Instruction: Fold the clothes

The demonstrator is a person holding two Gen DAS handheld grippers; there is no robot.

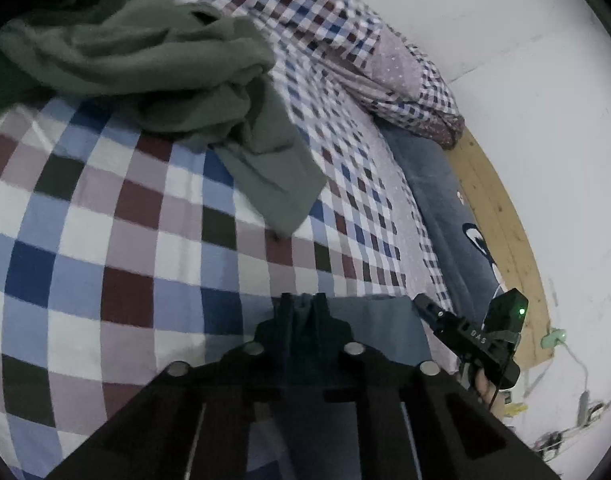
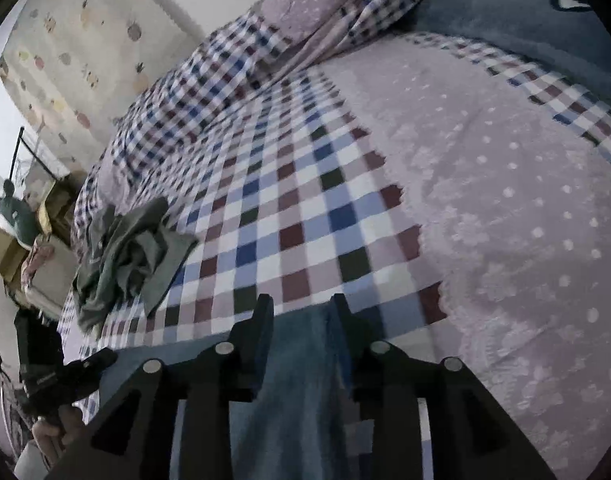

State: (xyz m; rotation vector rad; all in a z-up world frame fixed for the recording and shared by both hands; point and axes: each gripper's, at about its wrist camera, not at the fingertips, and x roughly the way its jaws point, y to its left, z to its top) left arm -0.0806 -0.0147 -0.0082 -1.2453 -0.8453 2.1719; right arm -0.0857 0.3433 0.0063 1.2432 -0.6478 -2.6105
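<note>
Blue garment (image 1: 369,320) lies under both tools — left gripper (image 1: 303,300) pinched shut on its edge, right gripper (image 2: 303,304) apart, astride a fold.

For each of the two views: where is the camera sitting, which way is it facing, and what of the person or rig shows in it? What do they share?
Left wrist: on the left gripper, looking down across the checked bedspread toward the green garment; right gripper at lower right.
Right wrist: on the right gripper, facing the bedspread and pillow; a hand at lower left.
Shared: bedspread, green garment, blue-grey cloth at both jaws.
</note>
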